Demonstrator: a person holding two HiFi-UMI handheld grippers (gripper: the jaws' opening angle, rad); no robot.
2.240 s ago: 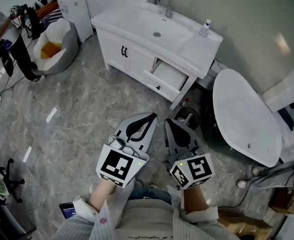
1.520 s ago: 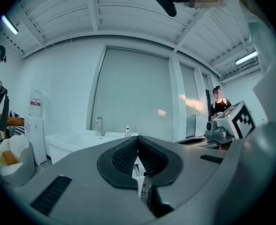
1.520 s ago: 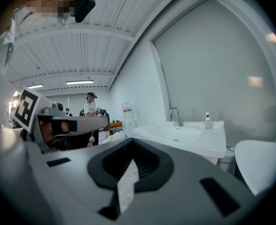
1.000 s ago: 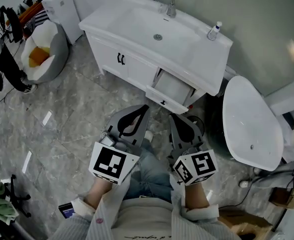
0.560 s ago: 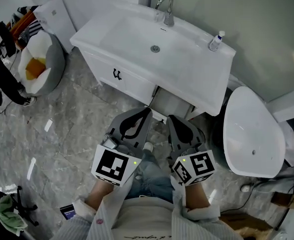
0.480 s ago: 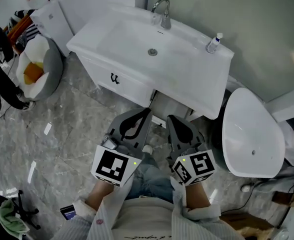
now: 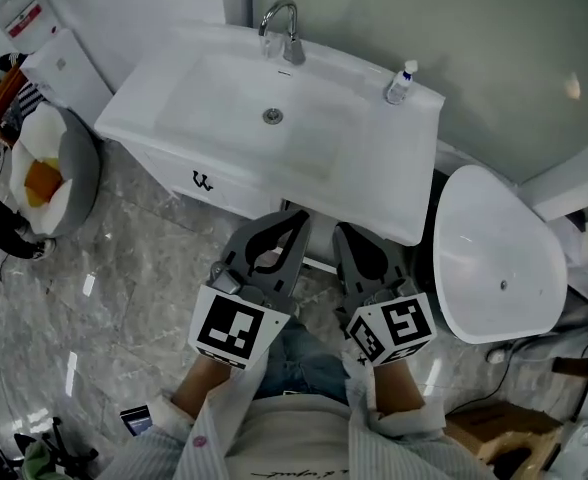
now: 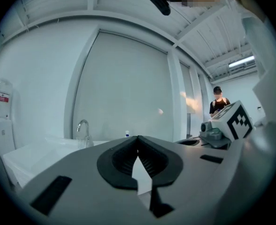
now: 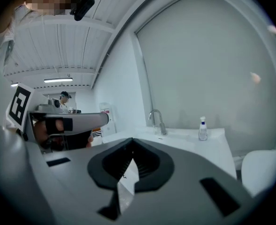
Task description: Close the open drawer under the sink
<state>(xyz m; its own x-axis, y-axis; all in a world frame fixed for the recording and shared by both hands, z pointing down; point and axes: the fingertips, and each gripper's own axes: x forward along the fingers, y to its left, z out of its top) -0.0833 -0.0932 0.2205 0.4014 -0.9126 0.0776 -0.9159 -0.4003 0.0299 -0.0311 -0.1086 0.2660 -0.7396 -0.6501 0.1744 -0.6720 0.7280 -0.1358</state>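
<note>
The white sink cabinet stands just ahead, seen from above. Its countertop and my two grippers hide nearly all of the drawer; only a thin white strip of its front shows between them. My left gripper and right gripper hang side by side at the counter's front edge, both shut with nothing in them. The left gripper view looks over its shut jaws to the faucet. The right gripper view shows its shut jaws and the sink top.
A faucet and a small soap bottle stand on the counter. A white toilet lid is close on the right. A grey cushion seat and a white cabinet stand left. Black door handles mark the cabinet front.
The view has closed in on the sink. The open drawer, plainly seen earlier, has slipped under the counter's edge and behind the grippers. Both grippers stay shut, side by side.
</note>
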